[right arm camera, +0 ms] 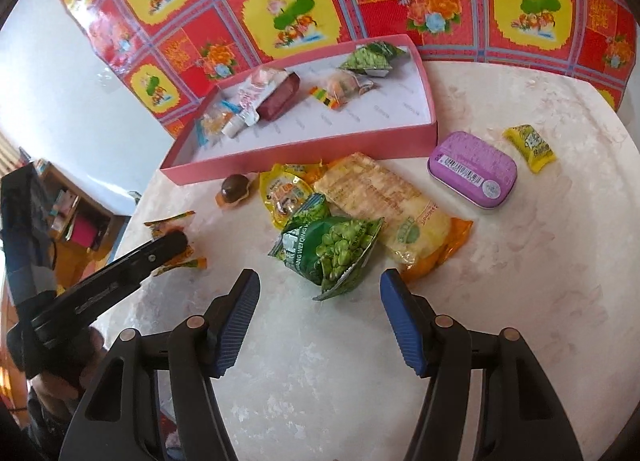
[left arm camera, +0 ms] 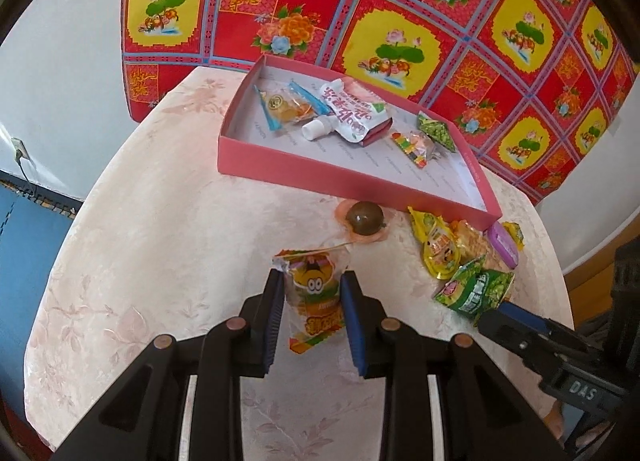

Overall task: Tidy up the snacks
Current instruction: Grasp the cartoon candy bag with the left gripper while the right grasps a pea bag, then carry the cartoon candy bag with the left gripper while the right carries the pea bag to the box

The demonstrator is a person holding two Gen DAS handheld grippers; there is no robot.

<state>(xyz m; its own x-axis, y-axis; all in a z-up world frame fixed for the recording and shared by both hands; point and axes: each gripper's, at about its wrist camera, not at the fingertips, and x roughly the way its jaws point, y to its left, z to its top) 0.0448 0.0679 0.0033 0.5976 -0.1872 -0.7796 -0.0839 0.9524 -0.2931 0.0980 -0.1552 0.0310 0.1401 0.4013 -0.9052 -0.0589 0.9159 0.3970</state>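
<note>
While I am clearing loose snacks off the table, each line below is saying why a thing is sitting or being held as it is.

Table: it is carrying everything, and the loose packets are lying on its near half, within reach of both my grippers.

Pink box: it is sitting at the far side against the red patterned cloth, open at the top. It is already holding a white pouch and several small sweets, so I am judging it to be the place where the snacks are going.

Cracker pack: it is lying flat just outside the box's near wall, waiting its turn.

Purple tin: it is resting apart, to the right of the pile.

Green pea packet: it is lying on the pile's near edge, overlapping the crackers.

Right gripper: I am holding its jaws apart and empty, just short of the pea packet, probably lining up on it.

Orange cartoon packet: it is hanging upright, clear of the table.

Left gripper: I am pinching its pads closed on that packet's middle, likely for carrying it to the box.
</note>
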